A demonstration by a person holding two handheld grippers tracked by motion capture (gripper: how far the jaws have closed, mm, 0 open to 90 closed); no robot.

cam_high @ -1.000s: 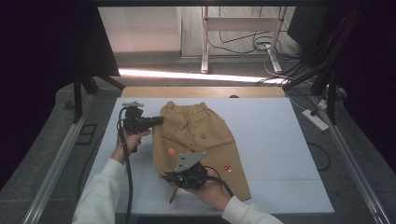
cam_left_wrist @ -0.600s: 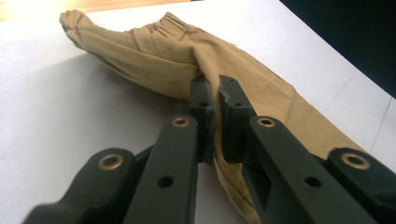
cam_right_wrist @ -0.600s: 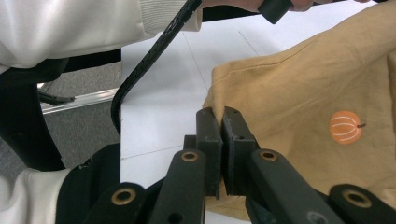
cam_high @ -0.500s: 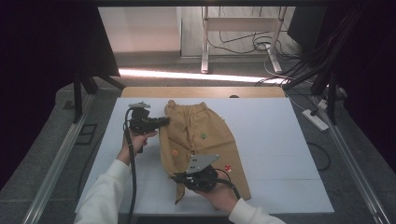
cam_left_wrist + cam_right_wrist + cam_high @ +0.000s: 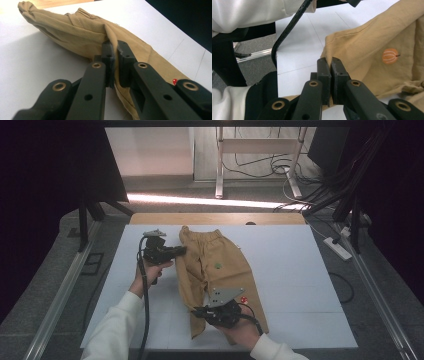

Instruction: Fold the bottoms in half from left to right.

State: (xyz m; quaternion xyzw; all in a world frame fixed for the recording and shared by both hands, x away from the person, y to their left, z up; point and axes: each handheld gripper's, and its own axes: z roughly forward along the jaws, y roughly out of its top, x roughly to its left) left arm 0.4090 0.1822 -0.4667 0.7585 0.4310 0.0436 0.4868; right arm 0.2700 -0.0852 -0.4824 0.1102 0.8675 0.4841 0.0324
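The left claw (image 5: 114,53) is pinching a ridge of tan cloth at the side edge of the trousers (image 5: 215,270), its jaws pressed together on the fabric in the left gripper view. The right claw (image 5: 330,65) likewise grips a cloth edge near the leg hem, jaws shut on it, with an orange pumpkin print (image 5: 390,56) just to its right. Over the last second both claws have carried their edge across: a second ago the trousers lay spread wide with both legs showing, and now the near half is turned over the far one, so the garment lies as a narrow strip running away from the right claw towards the waistband (image 5: 202,234) beside the left claw. The left claw has swung inward from the outer edge to sit right at the trousers' side. I judge the lengthwise fold nearly made; what seems left is laying the held edge down flat on the white tabletop (image 5: 300,270) and letting go
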